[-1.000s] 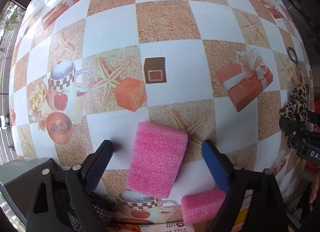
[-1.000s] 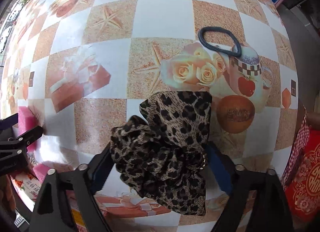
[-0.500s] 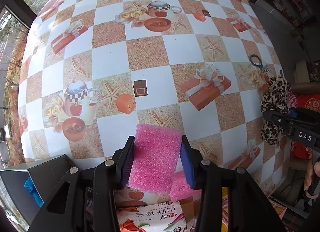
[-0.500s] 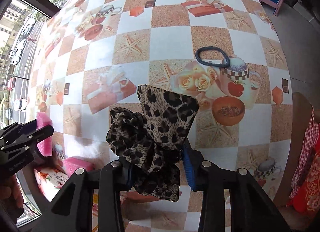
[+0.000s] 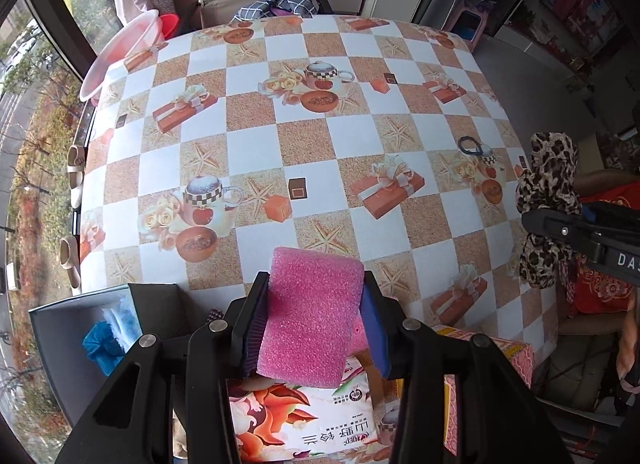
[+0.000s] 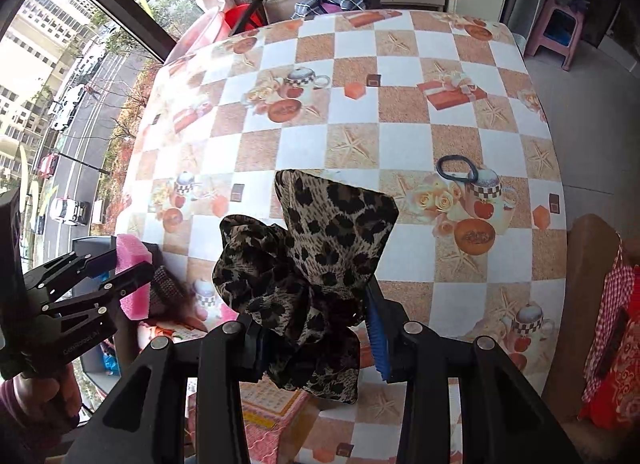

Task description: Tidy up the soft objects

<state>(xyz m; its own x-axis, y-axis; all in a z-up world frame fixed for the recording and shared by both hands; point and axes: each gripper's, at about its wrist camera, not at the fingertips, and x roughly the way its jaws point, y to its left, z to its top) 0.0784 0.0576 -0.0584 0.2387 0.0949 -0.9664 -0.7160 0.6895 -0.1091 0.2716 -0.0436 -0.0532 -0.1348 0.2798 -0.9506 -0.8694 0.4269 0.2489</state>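
Checkered tablecloth [image 5: 304, 135] below. My left gripper [image 5: 316, 328] pinches the pink sponge [image 5: 312, 316], long axis forward; the dark box [image 5: 80, 312] lies just down-left. My right gripper [image 6: 316, 328] clamps the leopard scrunchie [image 6: 308, 264].

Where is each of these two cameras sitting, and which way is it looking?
Left wrist view: sits on the left gripper, looking along its fingers over the checked table; its jaws clamp a pink sponge, and the right gripper's tip shows at right.
Right wrist view: sits on the right gripper, facing the same table; its jaws hold a leopard-print scrunchie, and the left gripper and the person's hand show at left.
Shared: table, sponge, scrunchie, black hair tie, grey box.
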